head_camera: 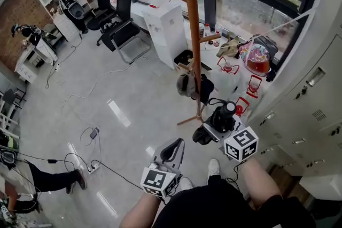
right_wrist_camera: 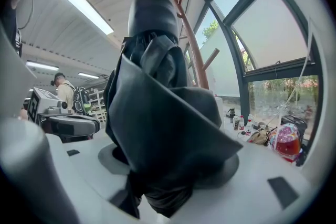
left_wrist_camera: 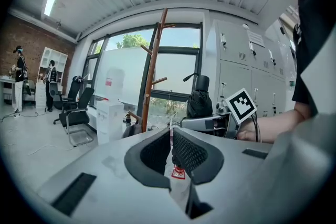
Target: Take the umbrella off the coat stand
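Your right gripper (head_camera: 211, 131) pinches the black umbrella (right_wrist_camera: 157, 113); it is folded and floppy, with a round top; it sits just right of the coat stand (head_camera: 193, 34), off its pegs; your left gripper (left_wrist_camera: 171, 150) is pressed together, empty; bare floor (head_camera: 133, 93) lies left of the stand.

No word or number can be read anywhere. The marker cube (head_camera: 241, 143) carries only a black-and-white square pattern. The small red label (left_wrist_camera: 109, 82) near the window is too small to make out.
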Tool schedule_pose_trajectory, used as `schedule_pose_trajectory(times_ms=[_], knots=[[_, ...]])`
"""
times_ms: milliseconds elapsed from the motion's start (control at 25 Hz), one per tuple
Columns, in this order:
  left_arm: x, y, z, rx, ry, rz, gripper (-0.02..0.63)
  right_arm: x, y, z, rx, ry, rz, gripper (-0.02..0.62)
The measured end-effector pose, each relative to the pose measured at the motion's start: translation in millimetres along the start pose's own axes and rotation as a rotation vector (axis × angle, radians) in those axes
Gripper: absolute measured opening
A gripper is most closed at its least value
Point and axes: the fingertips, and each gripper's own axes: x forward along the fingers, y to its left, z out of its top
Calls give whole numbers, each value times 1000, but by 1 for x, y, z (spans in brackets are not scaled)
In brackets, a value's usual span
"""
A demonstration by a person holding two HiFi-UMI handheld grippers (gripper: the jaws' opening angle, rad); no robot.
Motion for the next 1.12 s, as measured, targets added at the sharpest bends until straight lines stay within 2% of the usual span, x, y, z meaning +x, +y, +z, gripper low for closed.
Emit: schedule_pose_trajectory(times_ms=[320, 760, 1120], knots=[[-37, 2, -16, -3, 7, -62, 25, -13, 44, -18, 6, 5, -52, 336], [-62, -15, -27, 5, 5, -163, 25, -46, 80, -42, 29, 9, -134, 336], [-80, -29, -28, 5, -16, -187, 26, -67, 105, -49, 19, 6, -153, 336]])
